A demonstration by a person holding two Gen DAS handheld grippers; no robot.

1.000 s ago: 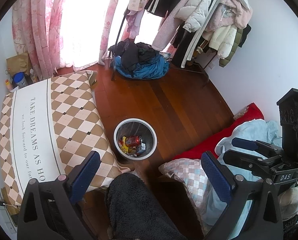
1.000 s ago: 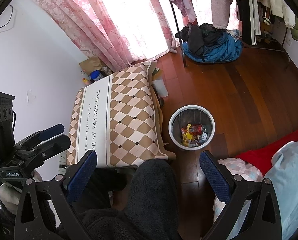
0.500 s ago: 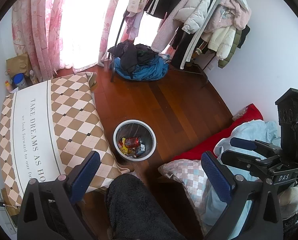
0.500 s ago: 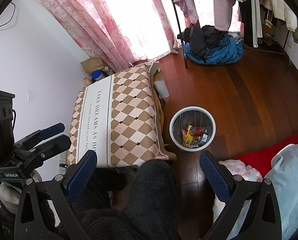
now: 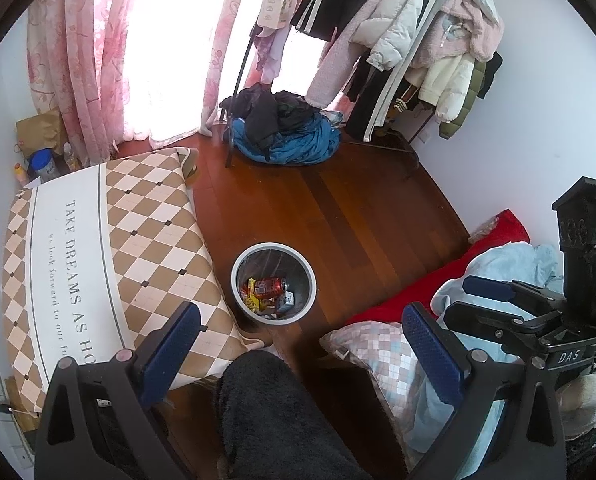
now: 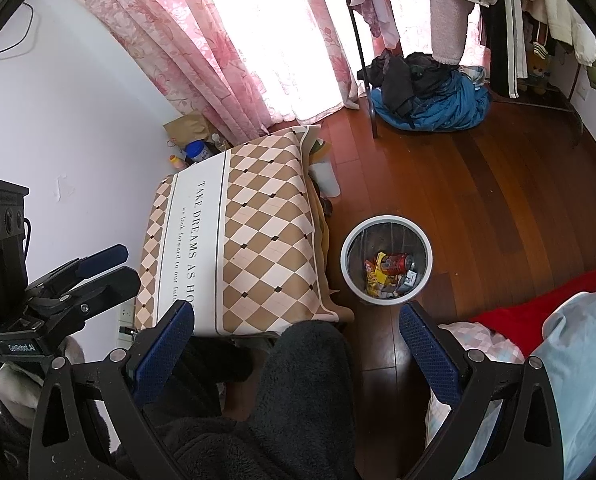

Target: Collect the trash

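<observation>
A round grey trash bin (image 5: 237, 268) (image 6: 348, 250) stands on the wood floor beside the table. It holds a red can (image 5: 271, 285) (image 6: 398, 261), yellow wrappers (image 6: 374, 276) and other small trash. My left gripper (image 5: 300, 326) is open and empty, held high above the bin. My right gripper (image 6: 295, 320) is open and empty, also high, with the bin just past its right finger. Each gripper shows in the other's view, the right one (image 5: 494, 294) at the right edge and the left one (image 6: 97, 266) at the left edge.
A low table with a checked cloth (image 5: 109, 248) (image 6: 233, 232) stands left of the bin. A pile of clothes (image 5: 285, 132) lies under a full clothes rack (image 5: 410, 40). Bedding and a red blanket (image 5: 418, 300) lie at right. My dark-trousered leg (image 5: 273, 412) is below.
Both grippers have risen slightly and the view has tilted up a little. The bin and its trash have not moved. Both grippers stay open.
</observation>
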